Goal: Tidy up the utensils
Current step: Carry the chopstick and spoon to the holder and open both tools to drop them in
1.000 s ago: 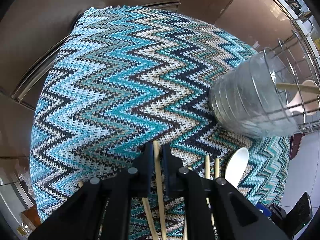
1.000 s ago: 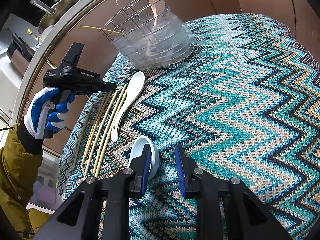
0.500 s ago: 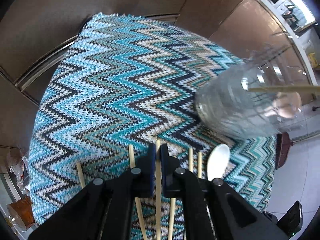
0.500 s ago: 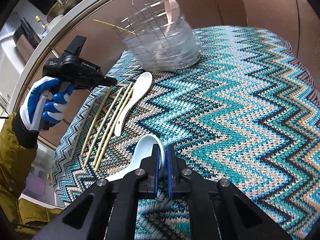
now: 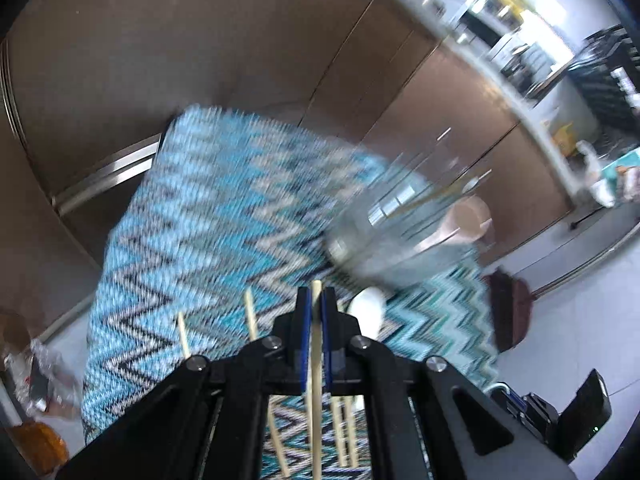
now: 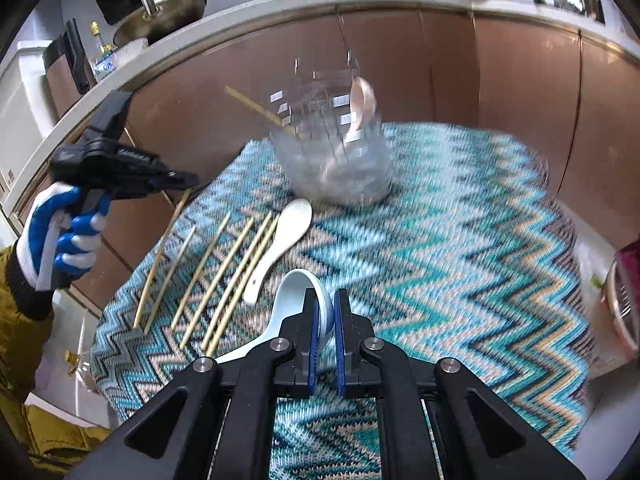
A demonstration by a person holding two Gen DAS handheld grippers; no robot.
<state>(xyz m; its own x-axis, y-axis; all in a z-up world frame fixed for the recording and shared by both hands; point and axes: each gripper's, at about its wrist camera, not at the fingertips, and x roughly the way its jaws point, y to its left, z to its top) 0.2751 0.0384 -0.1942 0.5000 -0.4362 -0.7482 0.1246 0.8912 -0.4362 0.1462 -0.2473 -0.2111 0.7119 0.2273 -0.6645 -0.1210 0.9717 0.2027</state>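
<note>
My left gripper (image 5: 315, 300) is shut on a wooden chopstick (image 5: 315, 364), lifted above the zigzag-knit cloth (image 5: 208, 216). In the right wrist view a gloved hand (image 6: 56, 232) holds that left gripper (image 6: 188, 180), and the chopstick (image 6: 164, 240) hangs slanted from it. My right gripper (image 6: 326, 304) is shut on the bowl of a pale blue spoon (image 6: 294, 292), raised off the cloth. Several chopsticks (image 6: 232, 272) and a white spoon (image 6: 280, 240) lie on the cloth. Behind them stands a clear utensil holder (image 6: 332, 160) with a pink spoon (image 6: 362, 100) and one chopstick (image 6: 256, 108) in it.
Brown cabinet fronts (image 6: 500, 80) curve behind the small covered table. A counter above carries a metal pot (image 6: 160, 16). A red-rimmed bowl (image 6: 624, 300) sits past the table's right edge. A dark brown object (image 5: 508, 304) stands on the floor beyond the table.
The right jaws closed on the pale blue spoon and lifted it. The left gripper rose with its chopstick. Both cameras tilted up, so more cabinets and counter show.
</note>
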